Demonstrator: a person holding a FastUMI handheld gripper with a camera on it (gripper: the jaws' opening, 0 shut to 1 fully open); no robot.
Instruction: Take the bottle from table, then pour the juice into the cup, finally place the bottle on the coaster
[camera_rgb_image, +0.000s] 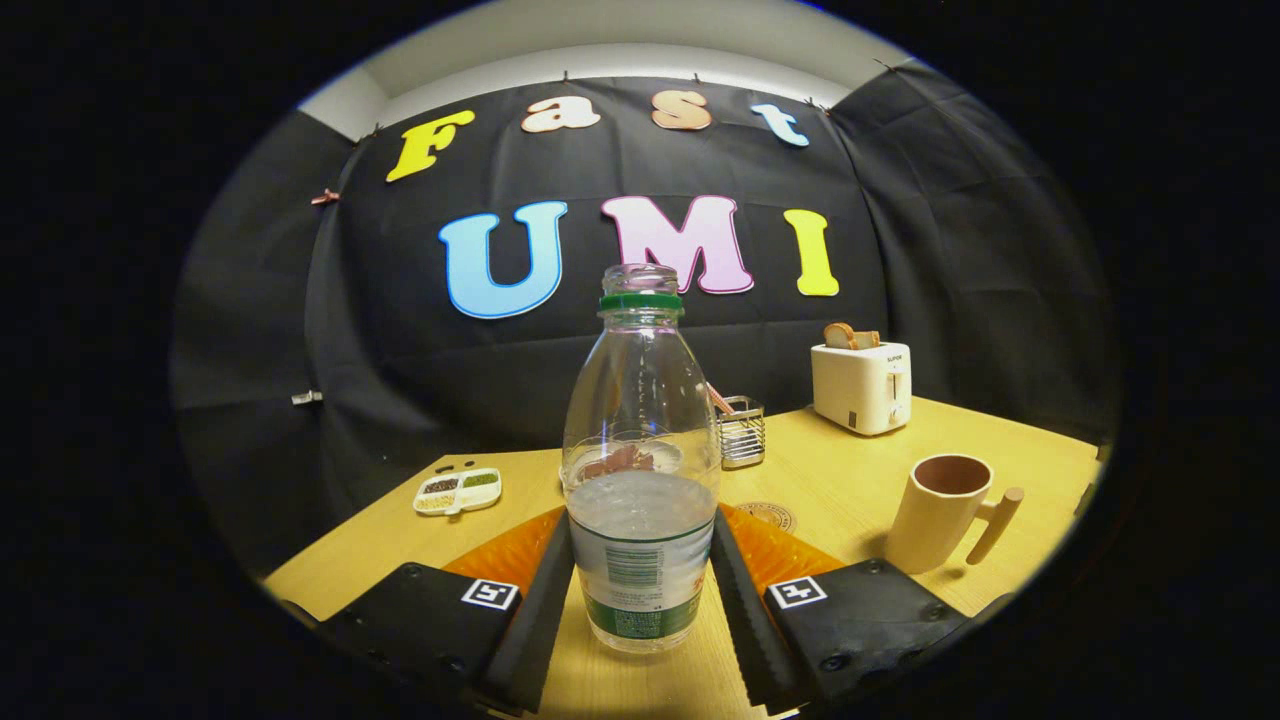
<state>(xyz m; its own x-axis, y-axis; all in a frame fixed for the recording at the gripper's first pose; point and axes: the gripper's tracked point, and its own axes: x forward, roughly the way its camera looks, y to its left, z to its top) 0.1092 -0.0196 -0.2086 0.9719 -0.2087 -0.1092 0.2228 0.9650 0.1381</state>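
I have the gripper (640, 600) closed in on the clear plastic bottle with a green neck ring and no cap (640, 440); both fingers (537, 610) press against its labelled lower body, one on each side. The bottle stands upright between them, its base on the pale wooden bench (830, 480), and it is roughly half full of clear liquid. Just behind the fingers I see an orange ribbed mat (780, 550) lying flat. Past that, close behind the bottle's right side, lies a round brownish coaster (768, 514). To the right of the fingers stands a beige mug with a brown inside and a straight peg handle (945, 510), upright and apart from the bottle. Farther back I see a small wire rack (742, 432), a white toaster with bread slices in it (862, 385), and, off to the left, a white divided dish of grains (458, 491).
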